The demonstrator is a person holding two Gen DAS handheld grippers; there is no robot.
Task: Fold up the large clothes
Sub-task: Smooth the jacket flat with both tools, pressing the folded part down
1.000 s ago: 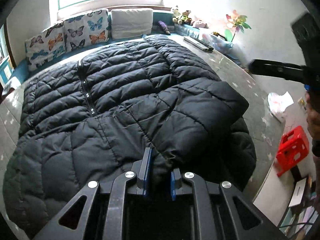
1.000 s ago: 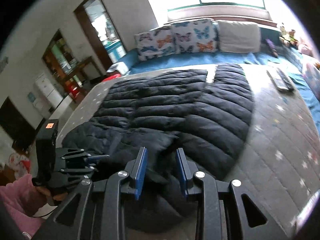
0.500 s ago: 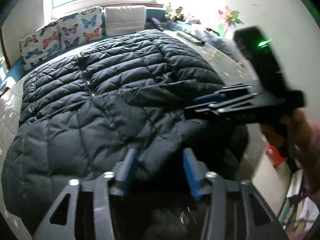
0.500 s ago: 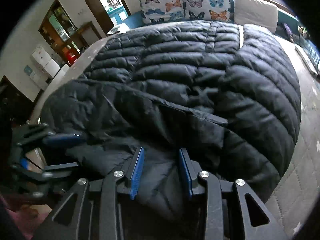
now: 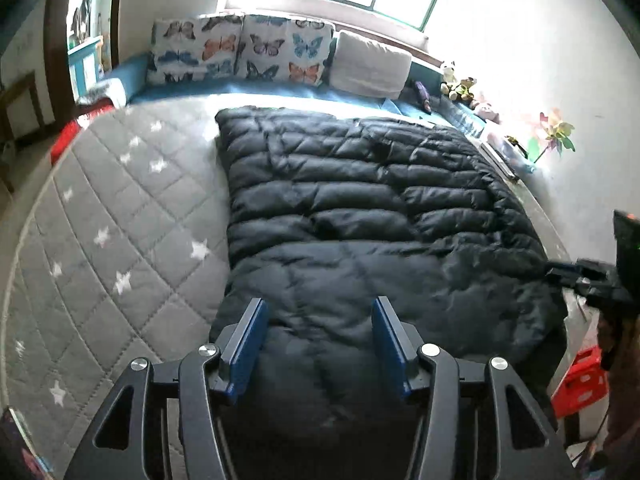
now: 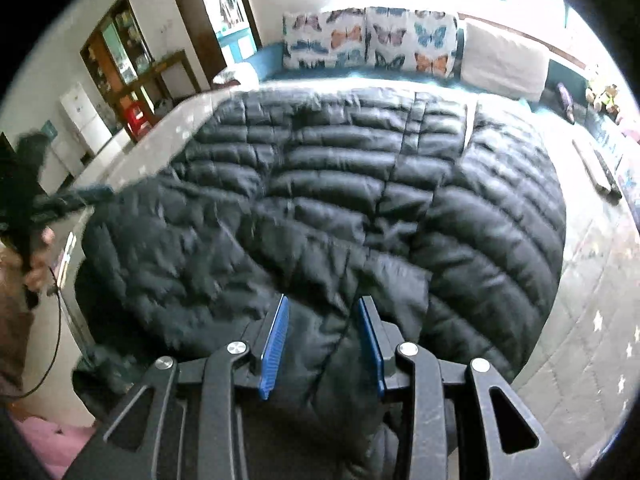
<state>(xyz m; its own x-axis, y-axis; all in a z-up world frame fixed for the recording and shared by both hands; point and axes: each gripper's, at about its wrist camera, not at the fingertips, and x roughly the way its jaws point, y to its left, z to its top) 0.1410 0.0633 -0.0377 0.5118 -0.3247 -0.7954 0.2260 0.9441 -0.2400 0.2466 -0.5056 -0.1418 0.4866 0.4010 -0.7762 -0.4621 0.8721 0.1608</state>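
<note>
A large black quilted down jacket point(image 5: 360, 216) lies spread on the grey star-patterned mattress point(image 5: 120, 216), its near part folded over. My left gripper point(image 5: 318, 336) is open, its blue pads straddling the jacket's near edge without clamping it. My right gripper point(image 6: 322, 340) is also open, over the jacket's point(image 6: 340, 200) near folded edge. The right gripper also shows at the far right of the left wrist view point(image 5: 580, 276), at the jacket's right edge. The left gripper shows blurred at the left of the right wrist view point(image 6: 68, 200).
Butterfly cushions point(image 5: 240, 52) and a white pillow point(image 5: 370, 64) line the far edge under the window. Soft toys point(image 5: 460, 84) and a pinwheel point(image 5: 556, 132) sit at the right. A remote point(image 6: 600, 168) lies on the mattress. A red stool point(image 5: 580, 380) stands on the floor.
Both grippers opened and let go of the jacket. The left gripper moved left, the right gripper moved away to the jacket's right edge. The near part of the jacket now lies folded flatter.
</note>
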